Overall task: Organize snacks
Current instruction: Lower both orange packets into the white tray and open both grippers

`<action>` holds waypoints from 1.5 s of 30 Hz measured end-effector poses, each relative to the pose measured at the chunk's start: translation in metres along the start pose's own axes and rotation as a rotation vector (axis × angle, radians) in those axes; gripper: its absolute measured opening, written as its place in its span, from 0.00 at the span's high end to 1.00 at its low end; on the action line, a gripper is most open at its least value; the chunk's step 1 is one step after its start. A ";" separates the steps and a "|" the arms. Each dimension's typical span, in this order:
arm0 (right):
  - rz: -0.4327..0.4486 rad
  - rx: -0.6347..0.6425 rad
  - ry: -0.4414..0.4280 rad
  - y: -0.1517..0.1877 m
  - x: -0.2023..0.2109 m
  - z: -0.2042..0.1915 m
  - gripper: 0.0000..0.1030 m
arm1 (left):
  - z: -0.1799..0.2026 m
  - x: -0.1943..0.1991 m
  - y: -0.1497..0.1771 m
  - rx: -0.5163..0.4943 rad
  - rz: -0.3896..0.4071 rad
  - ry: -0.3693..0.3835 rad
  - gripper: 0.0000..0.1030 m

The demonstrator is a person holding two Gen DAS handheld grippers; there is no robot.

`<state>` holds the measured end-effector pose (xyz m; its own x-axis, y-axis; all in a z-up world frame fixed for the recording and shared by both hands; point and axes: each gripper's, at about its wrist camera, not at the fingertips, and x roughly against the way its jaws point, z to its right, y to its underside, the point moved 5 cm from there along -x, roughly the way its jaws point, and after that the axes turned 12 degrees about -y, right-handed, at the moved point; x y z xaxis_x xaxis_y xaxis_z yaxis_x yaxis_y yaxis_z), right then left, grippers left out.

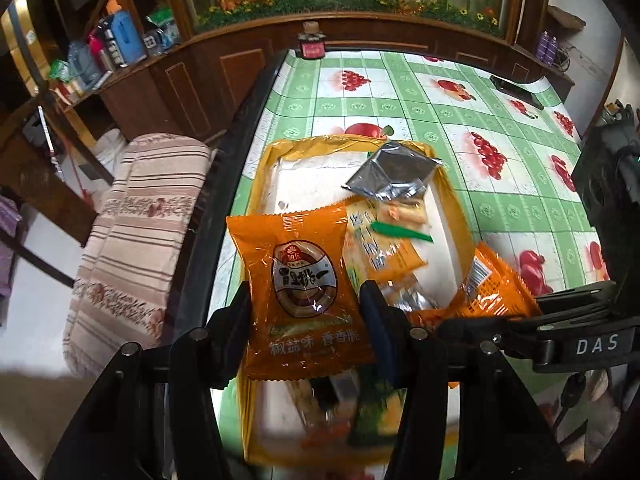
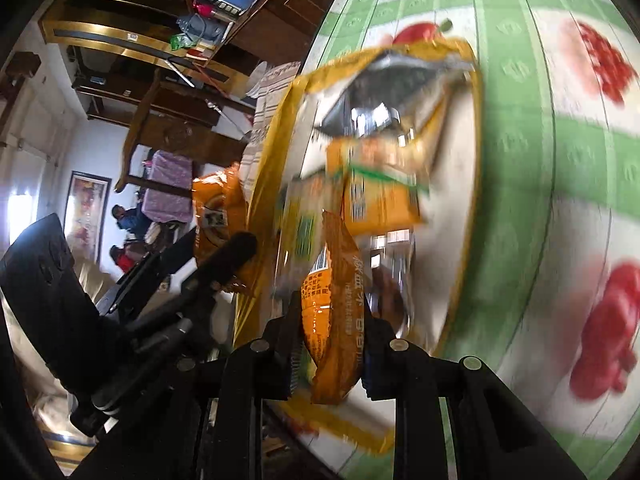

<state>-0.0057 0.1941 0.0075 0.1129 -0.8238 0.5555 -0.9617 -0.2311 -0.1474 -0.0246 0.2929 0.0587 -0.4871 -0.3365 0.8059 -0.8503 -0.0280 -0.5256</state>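
My left gripper (image 1: 304, 314) is shut on an orange snack packet (image 1: 302, 280) with a round label, holding it upright over the near left part of a yellow-rimmed tray (image 1: 266, 184). A silver packet (image 1: 394, 168) and yellow-orange packets (image 1: 380, 248) lie in the tray. My right gripper (image 2: 332, 338) is shut on a second orange packet (image 2: 334, 304), pinched edge-on above the tray (image 2: 280, 144). In the left wrist view that gripper (image 1: 516, 312) comes in from the right with its packet (image 1: 496, 288) at the tray's right rim. The right wrist view is blurred.
The tray sits on a table with a green checked fruit-print cloth (image 1: 500, 216). A dark jar (image 1: 313, 42) and a black phone (image 1: 516, 90) lie near the far edge. A chair with a striped cushion (image 1: 132, 232) stands left of the table, wooden cabinets (image 1: 208, 80) behind.
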 end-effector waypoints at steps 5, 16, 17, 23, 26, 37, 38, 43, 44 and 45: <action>-0.012 0.001 -0.033 0.028 0.013 -0.003 0.77 | 0.009 0.034 0.011 -0.032 0.055 -0.082 0.50; -0.004 0.044 -0.061 0.047 0.033 -0.017 0.77 | 0.023 0.065 0.016 -0.057 0.107 -0.120 0.50; -0.004 0.047 -0.061 0.047 0.033 -0.018 0.77 | 0.022 0.065 0.015 -0.056 0.107 -0.121 0.50; 0.009 0.047 -0.057 0.039 0.031 -0.019 0.77 | 0.021 0.061 0.012 -0.062 0.109 -0.118 0.50; 0.015 0.040 -0.057 0.036 0.032 -0.015 0.77 | 0.020 0.055 0.010 -0.070 0.103 -0.115 0.50; 0.028 0.012 -0.034 0.028 0.022 -0.010 0.77 | 0.019 0.018 -0.002 -0.104 0.065 -0.089 0.50; 0.029 0.011 -0.031 0.028 0.021 -0.009 0.77 | 0.020 0.014 -0.003 -0.108 0.061 -0.086 0.50; 0.034 0.005 -0.019 0.027 0.016 -0.010 0.77 | 0.024 -0.001 -0.010 -0.124 0.054 -0.068 0.50; 0.032 0.001 -0.020 0.027 0.014 -0.011 0.77 | 0.024 -0.003 -0.012 -0.128 0.054 -0.064 0.50; 0.030 -0.001 -0.018 0.027 0.011 -0.011 0.77 | 0.024 -0.004 -0.013 -0.130 0.054 -0.061 0.50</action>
<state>-0.0329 0.1839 0.0186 0.0887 -0.8395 0.5361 -0.9649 -0.2060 -0.1630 -0.0065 0.2719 0.0553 -0.5229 -0.3908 0.7575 -0.8439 0.1124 -0.5246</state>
